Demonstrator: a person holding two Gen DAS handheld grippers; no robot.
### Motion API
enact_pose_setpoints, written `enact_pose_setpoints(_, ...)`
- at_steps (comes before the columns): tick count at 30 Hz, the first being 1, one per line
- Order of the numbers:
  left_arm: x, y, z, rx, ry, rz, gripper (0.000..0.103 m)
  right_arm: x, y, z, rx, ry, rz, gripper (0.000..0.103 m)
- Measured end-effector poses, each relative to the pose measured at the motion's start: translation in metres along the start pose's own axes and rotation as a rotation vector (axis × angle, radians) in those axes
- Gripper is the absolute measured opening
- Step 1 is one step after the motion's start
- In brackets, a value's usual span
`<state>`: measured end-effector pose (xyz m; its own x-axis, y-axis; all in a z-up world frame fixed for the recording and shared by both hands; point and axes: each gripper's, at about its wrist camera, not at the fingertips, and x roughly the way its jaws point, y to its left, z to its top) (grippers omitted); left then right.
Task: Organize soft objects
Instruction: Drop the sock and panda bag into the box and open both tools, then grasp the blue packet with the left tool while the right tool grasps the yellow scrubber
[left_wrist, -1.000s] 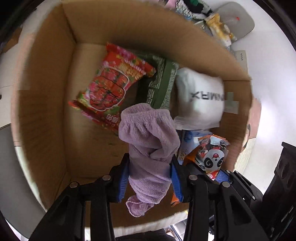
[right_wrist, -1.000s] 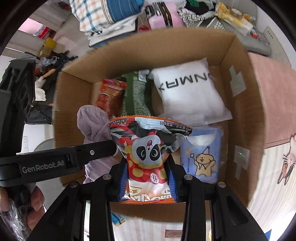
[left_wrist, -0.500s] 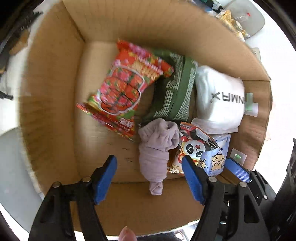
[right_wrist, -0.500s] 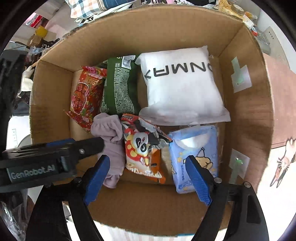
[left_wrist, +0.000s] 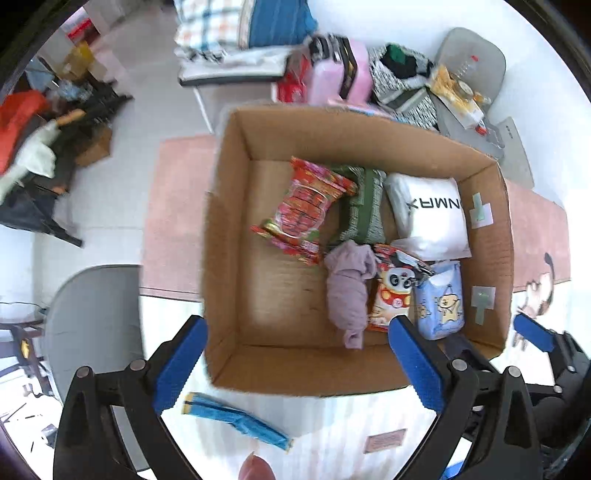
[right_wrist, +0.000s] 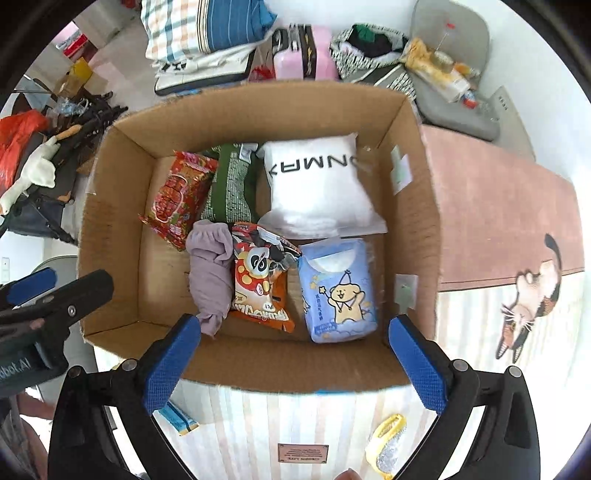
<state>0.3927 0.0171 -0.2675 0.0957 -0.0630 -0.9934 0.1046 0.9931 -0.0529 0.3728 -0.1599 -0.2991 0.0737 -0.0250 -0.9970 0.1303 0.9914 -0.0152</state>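
The left hand-held gripper (left_wrist: 295, 363) hangs spread wide with nothing between its blue pads, poised above the near wall of the cardboard box (left_wrist: 229, 229); the right hand-held gripper (right_wrist: 293, 354) is likewise spread and empty, over the same near wall a little further right. Inside the box, closest to the near wall, three things lie side by side in a row: a lilac rolled towel (right_wrist: 210, 273) on the left, a panda snack bag (right_wrist: 260, 284) touching it in the middle, and a blue tissue pack (right_wrist: 338, 291) with a cartoon bear just beside that on the right. Behind them, toward the far wall, a red snack bag (right_wrist: 177, 192) lies tilted on the left, a green packet (right_wrist: 231, 184) sits next to it, and a white pillow pack (right_wrist: 317, 184) with black lettering fills the right, its lower edge overlapping the top of the tissue pack. The left part of the box floor is bare cardboard. The box stands on a striped cloth (right_wrist: 295, 424) beside a pink mat (right_wrist: 498, 214) with a cat picture. On the cloth in front of the box lie a blue wrapper (left_wrist: 236, 419) and, further right, a yellow clip (right_wrist: 386, 443). Beyond the box there is a clutter of folded bedding (right_wrist: 199, 33) and a grey chair (right_wrist: 454, 59).
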Motion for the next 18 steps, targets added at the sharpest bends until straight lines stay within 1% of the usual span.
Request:
enact_pose_setpoints(5, -0.021, 0.003, -0.017, -0.029, -0.053, 0.002, 0.100, -0.032, 0.002, -0.021, 0.015, -0.061, 0.031, 0.103)
enact_pose_setpoints(7, -0.031, 0.005, -0.023, -0.050, -0.069, -0.019, 0.100, -0.045, 0.006, -0.030, 0.022, -0.071, 0.049, 0.103)
enact_pose_setpoints(10, -0.048, 0.010, -0.032, -0.078, -0.106, -0.035, 0.100, -0.057, 0.006, -0.040, 0.035, -0.088, 0.096, 0.103)
enact_pose_setpoints(12, -0.062, 0.016, -0.041, -0.104, -0.132, -0.032, 0.100, -0.068, 0.004, -0.048, 0.038, -0.109, 0.147, 0.103)
enact_pose_setpoints(14, -0.070, 0.026, -0.058, -0.138, -0.153, -0.023, 0.100, -0.077, -0.009, -0.064, 0.067, -0.144, 0.213, 0.103)
enact_pose_setpoints(15, -0.071, 0.033, -0.071, -0.170, -0.152, -0.019, 0.100, -0.080, -0.018, -0.073, 0.089, -0.163, 0.226, 0.103)
enact_pose_setpoints(17, -0.064, 0.045, -0.094, -0.220, -0.141, -0.026, 0.100, -0.078, -0.038, -0.091, 0.133, -0.175, 0.221, 0.103)
enact_pose_setpoints(18, -0.057, 0.049, -0.103, -0.241, -0.128, -0.027, 0.100, -0.074, -0.054, -0.105, 0.171, -0.169, 0.205, 0.103)
